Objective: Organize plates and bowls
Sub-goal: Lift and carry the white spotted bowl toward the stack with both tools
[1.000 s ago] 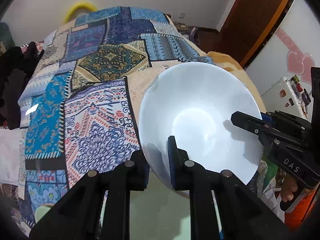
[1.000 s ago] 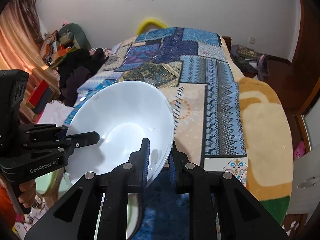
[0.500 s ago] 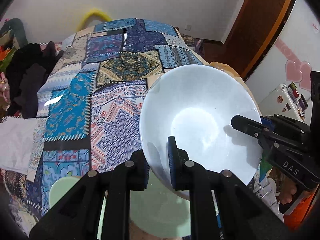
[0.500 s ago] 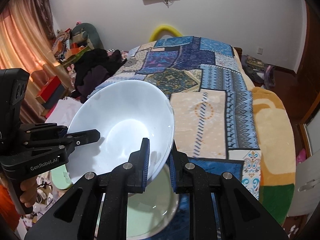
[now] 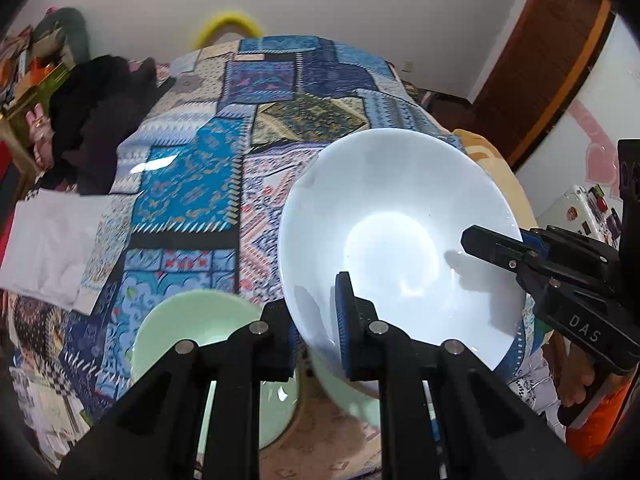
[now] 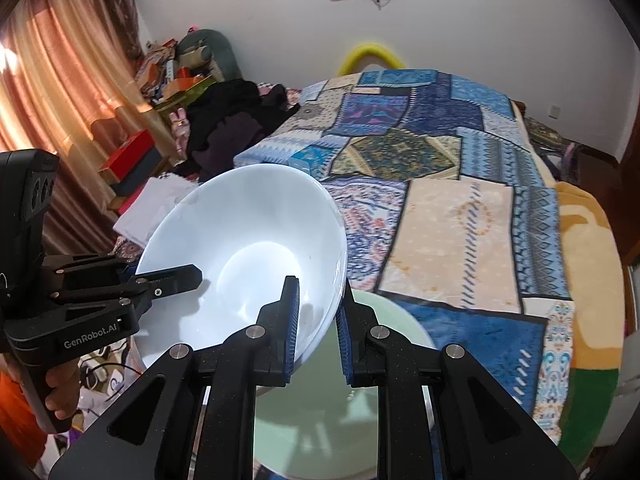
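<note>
Between our two grippers hangs the white bowl (image 5: 394, 236), tilted, its rim pinched on opposite sides: our left gripper (image 5: 316, 326) clamps the near-left edge, our right gripper (image 6: 318, 326) the other. Directly beneath lies a pale green bowl (image 6: 384, 364) on the patchwork blanket (image 6: 460, 216), so nesting means lowering straight down. Since a second ago, the green bowl has come into both views.

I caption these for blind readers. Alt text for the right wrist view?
Both grippers, right gripper and left gripper, clamp opposite rims of a tilted white bowl above a pale green dish, with a patchwork bedspread behind.
</note>
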The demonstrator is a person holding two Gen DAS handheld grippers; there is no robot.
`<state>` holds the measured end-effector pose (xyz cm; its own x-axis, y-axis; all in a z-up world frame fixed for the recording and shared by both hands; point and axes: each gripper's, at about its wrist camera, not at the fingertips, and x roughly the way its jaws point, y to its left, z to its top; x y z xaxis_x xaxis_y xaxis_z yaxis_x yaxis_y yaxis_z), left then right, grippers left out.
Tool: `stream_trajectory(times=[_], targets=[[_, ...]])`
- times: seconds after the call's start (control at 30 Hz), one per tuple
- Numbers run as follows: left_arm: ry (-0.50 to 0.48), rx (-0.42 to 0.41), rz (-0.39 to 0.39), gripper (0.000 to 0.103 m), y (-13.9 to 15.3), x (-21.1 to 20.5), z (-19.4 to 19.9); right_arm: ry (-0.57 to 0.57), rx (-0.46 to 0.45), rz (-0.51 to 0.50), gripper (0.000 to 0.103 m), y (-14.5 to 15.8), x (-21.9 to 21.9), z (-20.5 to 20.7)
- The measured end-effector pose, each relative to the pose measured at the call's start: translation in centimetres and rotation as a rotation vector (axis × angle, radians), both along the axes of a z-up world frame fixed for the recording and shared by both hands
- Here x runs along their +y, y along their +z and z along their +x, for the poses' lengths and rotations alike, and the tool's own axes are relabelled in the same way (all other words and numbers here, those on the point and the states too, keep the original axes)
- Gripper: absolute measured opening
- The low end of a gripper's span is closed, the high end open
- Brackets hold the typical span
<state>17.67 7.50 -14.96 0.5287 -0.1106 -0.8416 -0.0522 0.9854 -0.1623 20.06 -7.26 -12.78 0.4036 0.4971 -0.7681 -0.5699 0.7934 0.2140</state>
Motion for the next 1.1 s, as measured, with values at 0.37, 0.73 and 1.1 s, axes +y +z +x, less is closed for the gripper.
stream_trajectory(times=[0.37, 0.73, 1.1], targets=[[0.090, 0.016, -0.008, 0.016, -1.1, 4.3, -3.0, 0.090, 0.043, -0.002, 0.016, -1.4, 4.8, -1.0], [0.179, 0.053, -0.023, 0.016, -3.0, 8.9, -6.0, 0.181, 0.086, -0.024, 0.016, -3.3, 9.0, -2.6], [0.231, 0.101, -0.069, 0.016, -6.0, 11.3, -7.9, 0.224, 0.151, -0.047, 0.016, -5.7, 11.1, -3.1]])
